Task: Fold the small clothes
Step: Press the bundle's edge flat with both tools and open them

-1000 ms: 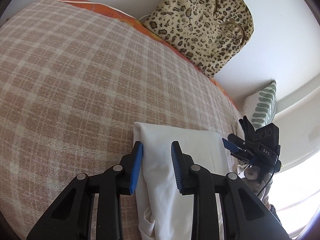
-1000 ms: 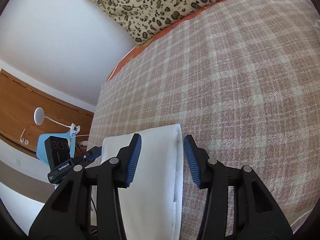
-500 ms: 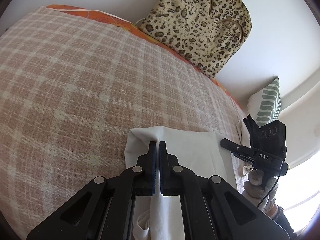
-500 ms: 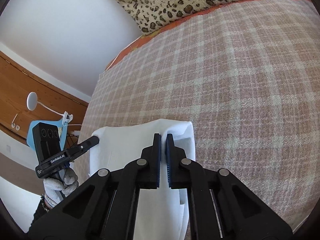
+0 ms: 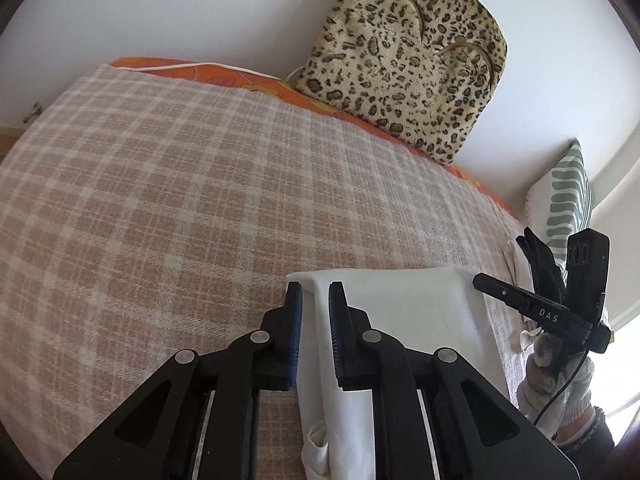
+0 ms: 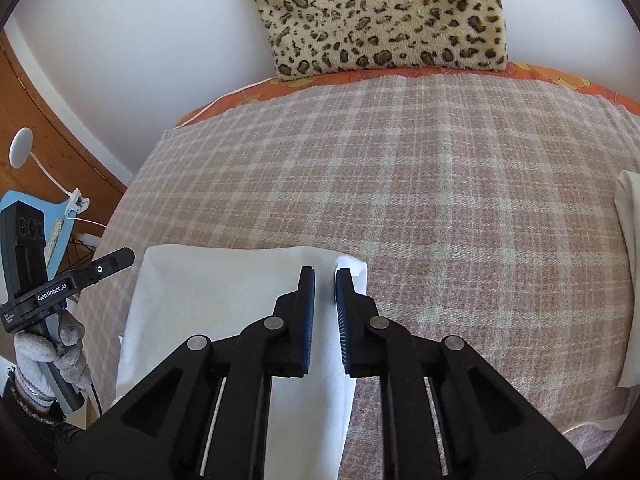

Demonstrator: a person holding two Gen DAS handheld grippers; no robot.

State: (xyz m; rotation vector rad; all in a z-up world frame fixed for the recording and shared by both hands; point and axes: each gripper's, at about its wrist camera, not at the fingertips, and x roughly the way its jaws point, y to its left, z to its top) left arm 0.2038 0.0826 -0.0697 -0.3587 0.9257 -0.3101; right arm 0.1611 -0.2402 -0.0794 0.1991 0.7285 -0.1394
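Note:
A white folded garment [image 5: 400, 320] lies flat on the plaid blanket [image 5: 160, 200], with a pocket-like fold at its near end. My left gripper [image 5: 314, 292] sits over the garment's left edge. Its jaws are opening, a narrow gap apart, with a strip of the cloth showing between the blue pads. My right gripper [image 6: 325, 276] stands over the far right corner of the same garment [image 6: 220, 292]. Its jaws are also opening, slightly parted, with white cloth between them. A gloved hand [image 6: 48, 356] holds the left tool at the garment's other side.
A leopard-print cushion [image 5: 400, 60] leans on the wall behind the bed. A green-striped pillow [image 5: 568, 200] stands at the right end. Another pale cloth [image 6: 626, 260] lies on the blanket to the right. A wooden cabinet [image 6: 60, 140] and a white lamp [image 6: 20, 152] stand left of the bed.
Both grippers went from open around the garment's far edge to pinched shut on it, and now their jaws have parted a little. Both hands have tilted and lifted slightly.

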